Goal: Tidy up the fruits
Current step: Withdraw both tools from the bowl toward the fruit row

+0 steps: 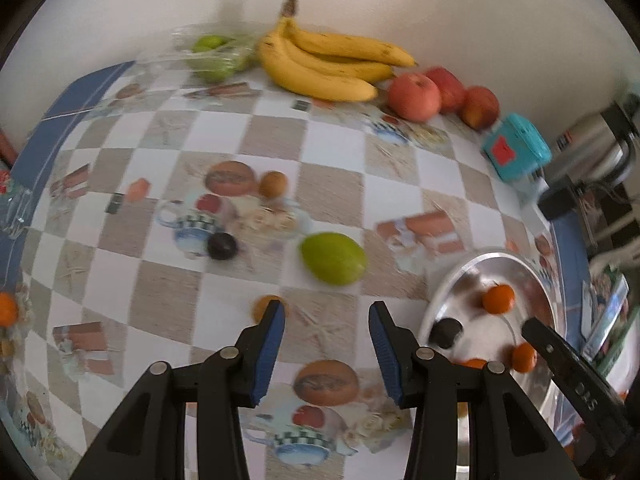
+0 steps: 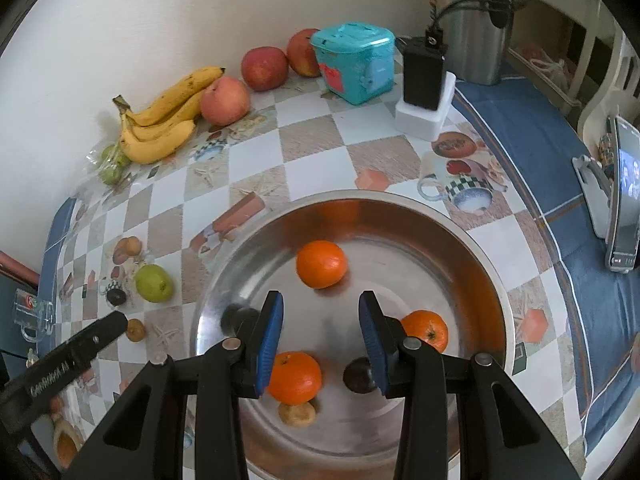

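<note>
Right gripper [image 2: 321,334] agape over metal bowl [image 2: 460,240] — left gripper [image 1: 327,342] likewise, above tablecloth [image 1: 224,288].

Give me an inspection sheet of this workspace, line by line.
Surface: table under a checkered printed cloth with a blue border.
Job's things: metal bowl holding three oranges and some small dark and brown fruits; green fruit and a small dark fruit loose on the cloth; bananas, apples and bagged green fruit along the wall.
Clutter: teal box, black device on a white base, steel flask, phone on a stand.
Grippers: left claw open, empty, over the cloth; right claw open, empty, over the bowl.
Cables: black cable at the flask.
Surroundings: plain wall.
</note>
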Tool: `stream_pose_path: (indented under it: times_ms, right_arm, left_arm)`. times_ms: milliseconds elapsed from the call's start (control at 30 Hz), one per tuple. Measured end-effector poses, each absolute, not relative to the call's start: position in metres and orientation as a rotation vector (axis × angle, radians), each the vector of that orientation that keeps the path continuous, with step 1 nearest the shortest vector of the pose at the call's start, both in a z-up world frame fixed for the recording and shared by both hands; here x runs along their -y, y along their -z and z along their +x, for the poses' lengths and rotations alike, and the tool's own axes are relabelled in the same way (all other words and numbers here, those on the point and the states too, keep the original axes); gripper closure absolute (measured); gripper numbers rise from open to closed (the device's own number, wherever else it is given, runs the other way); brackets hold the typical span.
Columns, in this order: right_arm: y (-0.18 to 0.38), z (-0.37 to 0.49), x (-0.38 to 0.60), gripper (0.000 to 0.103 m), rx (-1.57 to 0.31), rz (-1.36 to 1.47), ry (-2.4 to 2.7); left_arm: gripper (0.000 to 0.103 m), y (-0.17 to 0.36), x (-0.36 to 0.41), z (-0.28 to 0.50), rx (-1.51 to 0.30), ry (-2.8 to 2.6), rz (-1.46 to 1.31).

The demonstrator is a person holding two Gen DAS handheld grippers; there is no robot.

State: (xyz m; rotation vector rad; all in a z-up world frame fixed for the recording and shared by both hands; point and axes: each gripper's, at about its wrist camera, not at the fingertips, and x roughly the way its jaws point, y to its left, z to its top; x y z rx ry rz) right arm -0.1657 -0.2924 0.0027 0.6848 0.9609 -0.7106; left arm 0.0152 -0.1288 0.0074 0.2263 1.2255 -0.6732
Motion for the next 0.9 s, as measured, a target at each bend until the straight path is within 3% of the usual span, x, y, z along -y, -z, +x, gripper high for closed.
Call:
stream_pose_path:
  times_ms: [400,533,600,767,833,900]
  right_arm:
    - [-0.012,-0.155,0.280,0.063,-0.969,0.627,0.673]
    - [-0.010,-0.154,0.280,0.063,-0.981,0.620,0.672]
    - [-0.008,-0.154,0.281,0.060,-0.992,0.619,0.672]
    - [-0.004,-0.153,0.280,0.039,-1.007,0.607,0.670]
    - [-0.002,-0.152,0.279,0.029,-1.009,0.599,0.670]
    - [-0.001,-0.151,0.279,0.028,-1.014,0.593,0.668]
  left_arm:
    - [0.055,-0.012,0.105,0.038,-1.222,0.598,0.151]
    - [0.035,-0.010,0.102,0.040,-1.224,0.573,0.151]
    - [0.034,-0.009,0.101,0.041,-1.227,0.565,0.152]
    - [0.003,-0.004,0.097,0.044,-1.224,0.512,0.164]
    - [0.003,-0.003,0.095,0.046,-1.225,0.495,0.165]
    - [0.002,-0.001,0.093,0.048,-1.228,0.483,0.162]
